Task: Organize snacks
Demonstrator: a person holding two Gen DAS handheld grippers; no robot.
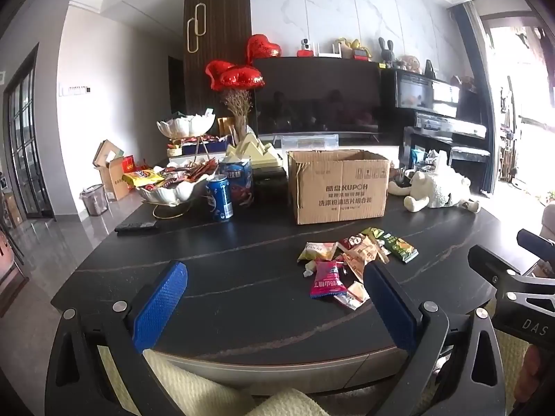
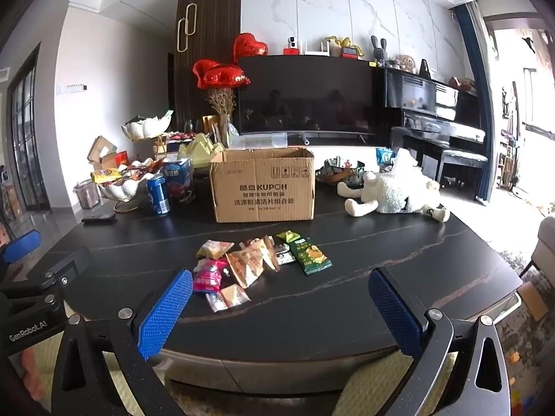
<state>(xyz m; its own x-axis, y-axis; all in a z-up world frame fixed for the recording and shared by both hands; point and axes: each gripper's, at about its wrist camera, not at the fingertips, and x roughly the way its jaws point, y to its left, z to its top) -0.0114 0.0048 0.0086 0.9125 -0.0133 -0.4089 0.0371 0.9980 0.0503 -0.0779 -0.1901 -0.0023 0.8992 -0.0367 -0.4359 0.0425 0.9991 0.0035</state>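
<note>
Several snack packets (image 1: 350, 263) (image 2: 256, 263) lie in a loose heap on the dark table (image 1: 242, 260) (image 2: 399, 260), among them a pink packet (image 1: 326, 279) (image 2: 208, 279) and a green packet (image 1: 402, 249) (image 2: 310, 256). Behind the heap stands an open cardboard box (image 1: 340, 187) (image 2: 263, 187). My left gripper (image 1: 274, 277) is open over the table's near edge, with the heap just past its right finger. My right gripper (image 2: 281, 284) is open too, and the heap lies beyond its left finger. Nothing is between either pair of fingers.
At the back left stand a white snack bowl (image 1: 170, 190) (image 2: 121, 187), a blue can (image 1: 219, 199) (image 2: 158, 196) and a black remote (image 1: 136, 226) (image 2: 99, 218). A white plush toy (image 1: 437, 187) (image 2: 395, 194) lies at the back right. Behind are a television and a piano.
</note>
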